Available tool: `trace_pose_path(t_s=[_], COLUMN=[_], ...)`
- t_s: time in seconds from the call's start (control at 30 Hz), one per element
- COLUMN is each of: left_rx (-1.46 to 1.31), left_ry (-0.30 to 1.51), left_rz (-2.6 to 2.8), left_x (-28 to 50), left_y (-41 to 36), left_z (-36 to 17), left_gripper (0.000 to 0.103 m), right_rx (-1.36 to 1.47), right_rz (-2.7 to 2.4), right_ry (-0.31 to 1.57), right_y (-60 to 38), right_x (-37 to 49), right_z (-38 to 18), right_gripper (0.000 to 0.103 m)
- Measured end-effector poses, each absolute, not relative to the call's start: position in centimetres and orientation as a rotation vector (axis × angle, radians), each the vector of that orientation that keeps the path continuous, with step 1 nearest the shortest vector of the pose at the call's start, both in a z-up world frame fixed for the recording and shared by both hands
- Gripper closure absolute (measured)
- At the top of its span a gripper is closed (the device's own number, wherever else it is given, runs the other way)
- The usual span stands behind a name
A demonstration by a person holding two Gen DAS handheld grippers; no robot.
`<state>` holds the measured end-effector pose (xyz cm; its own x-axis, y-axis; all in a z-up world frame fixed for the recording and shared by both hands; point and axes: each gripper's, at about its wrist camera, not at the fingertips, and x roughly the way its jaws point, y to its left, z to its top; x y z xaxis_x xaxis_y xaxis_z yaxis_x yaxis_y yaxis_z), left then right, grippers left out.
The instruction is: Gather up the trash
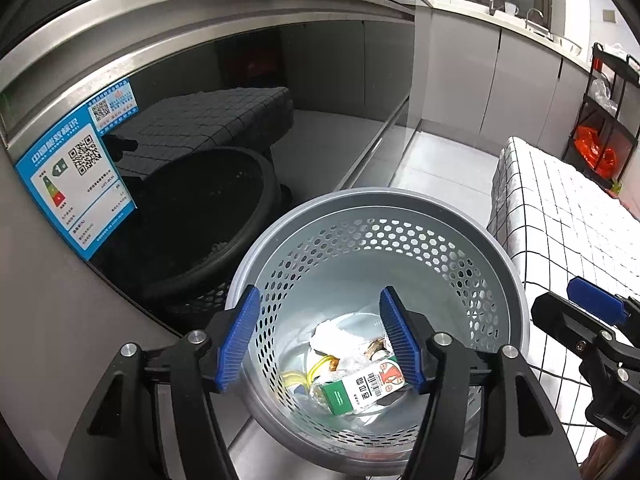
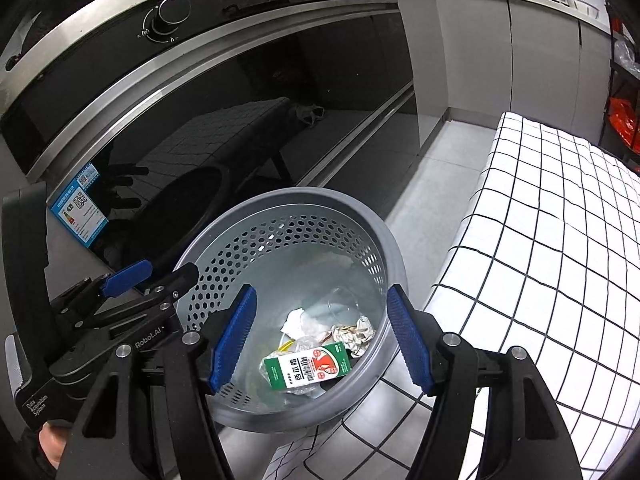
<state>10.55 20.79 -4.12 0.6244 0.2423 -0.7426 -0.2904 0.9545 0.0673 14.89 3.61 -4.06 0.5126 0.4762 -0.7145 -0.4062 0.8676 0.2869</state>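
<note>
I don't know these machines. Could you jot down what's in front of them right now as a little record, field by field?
place: kitchen floor beside a dark glass oven front
bin: grey perforated wastebasket, upright
in bin: green and white carton, crumpled paper, clear plastic scraps
left claw: open over the bin, holding nothing
right claw: open over the bin, holding nothing
beside bin: white cloth with black grid

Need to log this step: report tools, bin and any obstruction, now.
Left tool open, empty; right tool open, empty. Both over grey bin; green-and-white carton and crumpled paper inside. Nothing blocking the bin mouth.
</note>
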Motion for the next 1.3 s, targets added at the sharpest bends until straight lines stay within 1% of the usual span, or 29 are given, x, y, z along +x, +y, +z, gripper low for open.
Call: trace_pose_path(t_s=[0.2,0.27,0.3,0.4,0.57,0.77,1.3], left_rx=[-0.050,-0.046,-0.046,-0.044,-0.037,-0.038,-0.035], left_ry=[0.817,0.808,0.803,0.791,0.764,0.746,0.740], left_rz=[0.304,0.306,0.306,0.305,0.316,0.317,0.310], left_x=[9.8,9.6,9.4,9.1,8.4,7.8,7.1], left_y=[20.5,20.4,20.3,20.3,20.4,20.4,20.2], left_z=[-3.2,-2.9,-2.8,-2.4,-1.7,-1.1,-0.7], left_gripper=[0.034,0.029,0.029,0.026,0.011,0.007,0.006], right_rx=[0.075,0.073,0.071,0.066,0.057,0.055,0.048], right_rz=[0.514,0.510,0.508,0.499,0.487,0.484,0.452], right_ry=[0.867,0.863,0.861,0.851,0.833,0.825,0.803], right_y=[3.5,3.5,3.5,3.3,3.3,3.3,2.6], right_x=[13.9,13.6,13.5,13.1,12.4,11.9,10.9], right_z=[-3.4,-3.2,-3.1,-2.7,-2.1,-1.6,-0.8], right_gripper=[0.037,0.037,0.037,0.034,0.033,0.032,0.031])
